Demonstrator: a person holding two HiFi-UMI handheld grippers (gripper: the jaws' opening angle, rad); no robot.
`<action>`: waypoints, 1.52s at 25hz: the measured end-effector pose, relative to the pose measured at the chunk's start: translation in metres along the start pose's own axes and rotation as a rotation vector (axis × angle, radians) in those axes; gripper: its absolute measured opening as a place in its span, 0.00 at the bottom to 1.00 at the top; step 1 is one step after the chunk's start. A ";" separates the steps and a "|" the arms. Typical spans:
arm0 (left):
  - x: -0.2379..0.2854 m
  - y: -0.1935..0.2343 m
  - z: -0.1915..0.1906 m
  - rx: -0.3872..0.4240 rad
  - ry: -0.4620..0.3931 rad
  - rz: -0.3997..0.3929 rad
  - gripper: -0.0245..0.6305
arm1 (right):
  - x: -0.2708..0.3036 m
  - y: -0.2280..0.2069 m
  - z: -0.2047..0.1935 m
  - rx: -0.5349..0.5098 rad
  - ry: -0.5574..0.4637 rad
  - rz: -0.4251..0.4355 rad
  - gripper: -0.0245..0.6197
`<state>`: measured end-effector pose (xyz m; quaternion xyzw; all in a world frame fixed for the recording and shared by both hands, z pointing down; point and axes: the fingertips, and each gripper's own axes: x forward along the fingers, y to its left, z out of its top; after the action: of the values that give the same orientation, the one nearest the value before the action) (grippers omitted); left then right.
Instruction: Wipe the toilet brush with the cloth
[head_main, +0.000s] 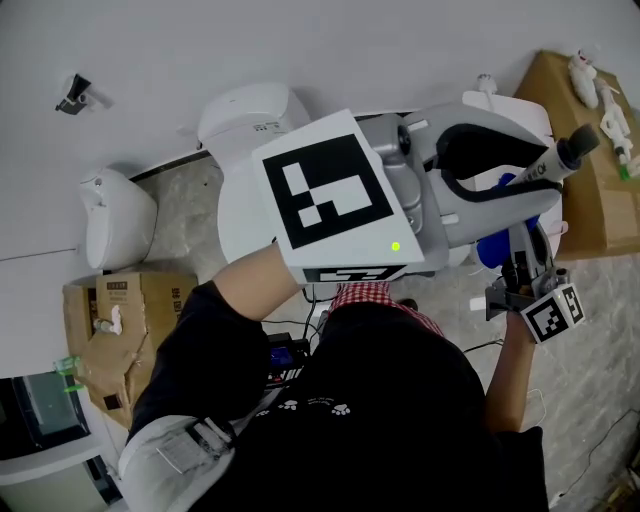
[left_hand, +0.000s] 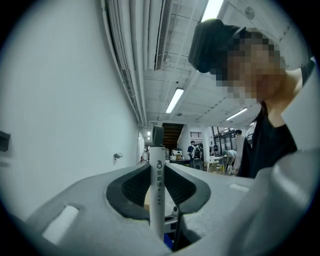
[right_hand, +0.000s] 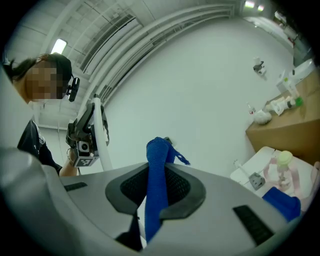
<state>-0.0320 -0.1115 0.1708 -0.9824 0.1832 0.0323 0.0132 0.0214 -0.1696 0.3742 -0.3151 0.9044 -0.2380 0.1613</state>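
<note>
As both gripper views show the jaws plainly, I list the holdings first.

Item 1: left gripper (left_hand: 158, 169). Clamped on the brush (left_hand: 158, 200), with the pads pressing the white handle from both sides. The handle stands upright across the jaws, dark cap up, printed marks facing my camera. The brush head is out of sight below.

Item 2: right gripper (right_hand: 159, 172). Clamped on the cloth (right_hand: 155, 200), which is blue and bunched into a strip. The strip rises above the jaw tips and ends in a loose frayed corner.

Item 3: position. In the head view I find the left gripper raised close under the camera, pointing toward the box (head_main: 590, 210). The right gripper sits lower, just beside the left jaws. A bit of blue shows at the foot of the handle in the left gripper view. Whether cloth touches brush I cannot tell.

Item 4: surroundings. A white toilet (head_main: 240, 110) stands against the wall (head_main: 350, 40). Bottles (head_main: 612, 125) stand on the box. A second box (head_main: 160, 295) is at the person's left.
</note>
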 end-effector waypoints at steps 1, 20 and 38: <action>-0.003 0.003 -0.006 0.001 0.004 0.005 0.18 | 0.003 0.002 0.001 -0.010 -0.011 0.004 0.14; -0.021 0.010 -0.038 -0.010 0.038 0.029 0.18 | -0.012 0.066 0.061 -0.183 -0.155 0.021 0.14; 0.012 -0.002 -0.062 -0.006 0.102 0.009 0.18 | -0.058 0.061 0.084 -0.212 -0.219 -0.024 0.14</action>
<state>-0.0167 -0.1159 0.2318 -0.9820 0.1882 -0.0170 0.0007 0.0713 -0.1177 0.2795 -0.3652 0.8977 -0.1072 0.2221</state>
